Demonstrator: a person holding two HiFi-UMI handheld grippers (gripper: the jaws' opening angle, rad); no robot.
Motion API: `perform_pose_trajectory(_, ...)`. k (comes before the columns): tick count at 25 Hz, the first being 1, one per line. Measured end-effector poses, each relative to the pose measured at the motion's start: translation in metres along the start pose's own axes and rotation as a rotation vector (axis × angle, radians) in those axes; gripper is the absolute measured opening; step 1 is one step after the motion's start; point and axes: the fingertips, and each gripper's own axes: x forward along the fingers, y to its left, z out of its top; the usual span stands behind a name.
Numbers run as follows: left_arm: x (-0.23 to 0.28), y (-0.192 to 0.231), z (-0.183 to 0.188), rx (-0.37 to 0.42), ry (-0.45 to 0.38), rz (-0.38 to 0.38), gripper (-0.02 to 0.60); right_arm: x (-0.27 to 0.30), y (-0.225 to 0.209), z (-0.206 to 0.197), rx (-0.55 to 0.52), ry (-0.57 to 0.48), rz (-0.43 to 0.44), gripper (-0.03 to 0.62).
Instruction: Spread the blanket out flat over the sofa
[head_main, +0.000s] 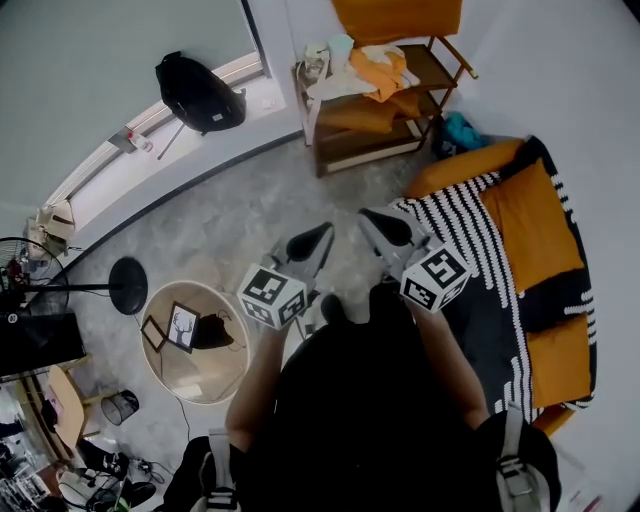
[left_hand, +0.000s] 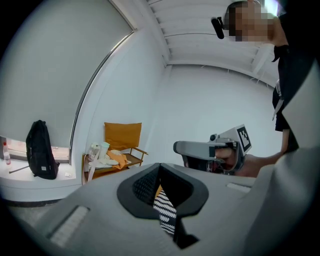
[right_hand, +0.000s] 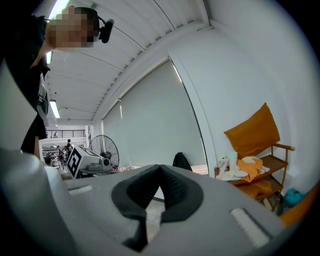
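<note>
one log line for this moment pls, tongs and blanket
left tongs: shut, empty | right tongs: shut, empty | blanket: lying on sofa, not held

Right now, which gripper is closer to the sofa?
The right gripper, beside the blanket edge on the sofa; the left gripper is farther out over the floor.

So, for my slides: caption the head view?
Left tool and right tool, both shut, beside the striped blanket on the orange sofa.
</note>
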Motion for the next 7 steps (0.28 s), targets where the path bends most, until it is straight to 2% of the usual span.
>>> perform_pose_trajectory(7,0.0013,-0.0063,-0.0037,-0.002,-0.005,0.001,0.011,-0.0073,-0.0020,-0.0064,0.001,0.005,-0.004,0.002)
